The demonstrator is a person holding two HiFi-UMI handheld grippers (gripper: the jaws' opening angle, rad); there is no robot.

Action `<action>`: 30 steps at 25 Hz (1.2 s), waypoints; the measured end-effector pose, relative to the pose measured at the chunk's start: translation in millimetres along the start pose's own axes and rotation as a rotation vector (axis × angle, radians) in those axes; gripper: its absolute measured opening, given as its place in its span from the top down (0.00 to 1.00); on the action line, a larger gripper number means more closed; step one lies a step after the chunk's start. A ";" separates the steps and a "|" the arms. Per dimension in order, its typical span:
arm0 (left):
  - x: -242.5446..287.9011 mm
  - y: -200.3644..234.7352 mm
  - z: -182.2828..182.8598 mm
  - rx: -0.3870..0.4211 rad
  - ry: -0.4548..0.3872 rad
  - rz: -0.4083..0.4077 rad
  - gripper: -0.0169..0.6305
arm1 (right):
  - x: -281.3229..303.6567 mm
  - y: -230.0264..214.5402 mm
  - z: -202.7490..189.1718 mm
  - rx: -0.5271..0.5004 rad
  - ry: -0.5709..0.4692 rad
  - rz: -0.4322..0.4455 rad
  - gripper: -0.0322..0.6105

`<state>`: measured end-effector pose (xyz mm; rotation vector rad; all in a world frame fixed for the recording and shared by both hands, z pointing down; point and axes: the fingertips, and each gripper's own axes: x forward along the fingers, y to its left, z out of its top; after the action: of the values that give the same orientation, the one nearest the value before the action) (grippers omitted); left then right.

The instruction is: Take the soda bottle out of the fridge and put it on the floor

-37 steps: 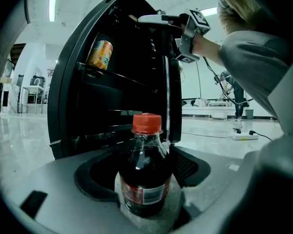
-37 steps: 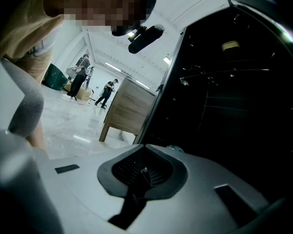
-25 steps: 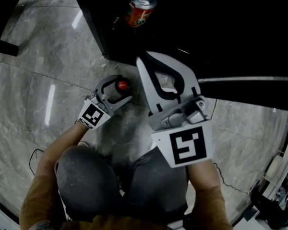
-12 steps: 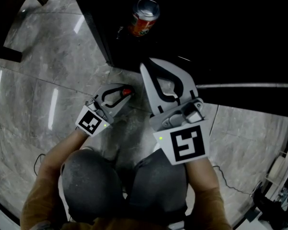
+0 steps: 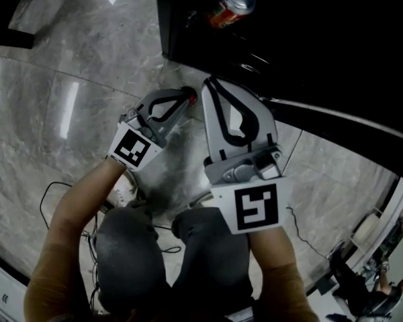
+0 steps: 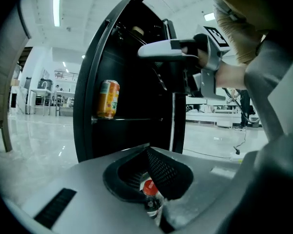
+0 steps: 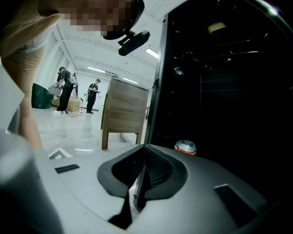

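The soda bottle stands on the marble floor by the fridge's open door, and only its red cap (image 5: pixel 191 98) (image 6: pixel 149 186) shows. My left gripper (image 5: pixel 182 103) (image 6: pixel 147 151) hangs just above it. Its jaws have just been closing and now meet, with nothing between the pads; the cap shows below them through the hollow. My right gripper (image 5: pixel 211 84) (image 7: pixel 144 149) is beside the left one, higher, pointing at the dark fridge (image 5: pixel 302 39). Its jaws are shut and empty. The right gripper (image 6: pixel 149 49) also shows in the left gripper view.
An orange drink can (image 5: pixel 231 5) (image 6: pixel 108 99) (image 7: pixel 185 146) stands on the fridge door's shelf. A wooden cabinet (image 7: pixel 124 113) stands on the floor beyond the door. Cables (image 5: pixel 54 196) lie on the floor near the person's knees. People stand far off in the hall.
The left gripper's jaws, wide around the red cap a second ago, have closed, and the gripper has lifted clear of the bottle. The right gripper shifted slightly and rolled.
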<state>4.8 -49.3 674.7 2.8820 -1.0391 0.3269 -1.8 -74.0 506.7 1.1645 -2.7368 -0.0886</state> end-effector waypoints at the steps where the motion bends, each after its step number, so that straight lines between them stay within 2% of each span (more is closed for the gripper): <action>1: -4.4 1.7 9.6 -0.018 0.000 0.014 0.97 | -1.8 3.9 1.0 0.010 0.022 0.003 0.95; 5: -22.5 0.9 42.8 -0.079 0.022 0.050 0.97 | -14.9 19.5 16.2 0.061 0.093 0.027 0.95; 8: -34.2 -10.7 68.2 -0.071 0.045 0.053 0.97 | -28.3 26.3 34.3 0.077 0.133 0.052 0.95; 15: -53.8 -22.6 133.8 -0.079 0.051 0.079 0.97 | -48.1 22.5 87.5 0.118 0.149 0.022 0.95; 20: -67.3 -34.4 186.5 -0.081 0.048 0.076 0.97 | -62.6 29.1 125.5 0.130 0.180 0.066 0.95; 30: -98.4 -19.8 295.8 -0.146 0.004 0.128 0.97 | -80.6 -1.0 227.0 0.194 0.144 -0.015 0.95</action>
<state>-3.8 -10.5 364.8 2.6927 -1.1970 0.2517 14.1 -19.0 272.8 1.1881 -2.6560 0.2549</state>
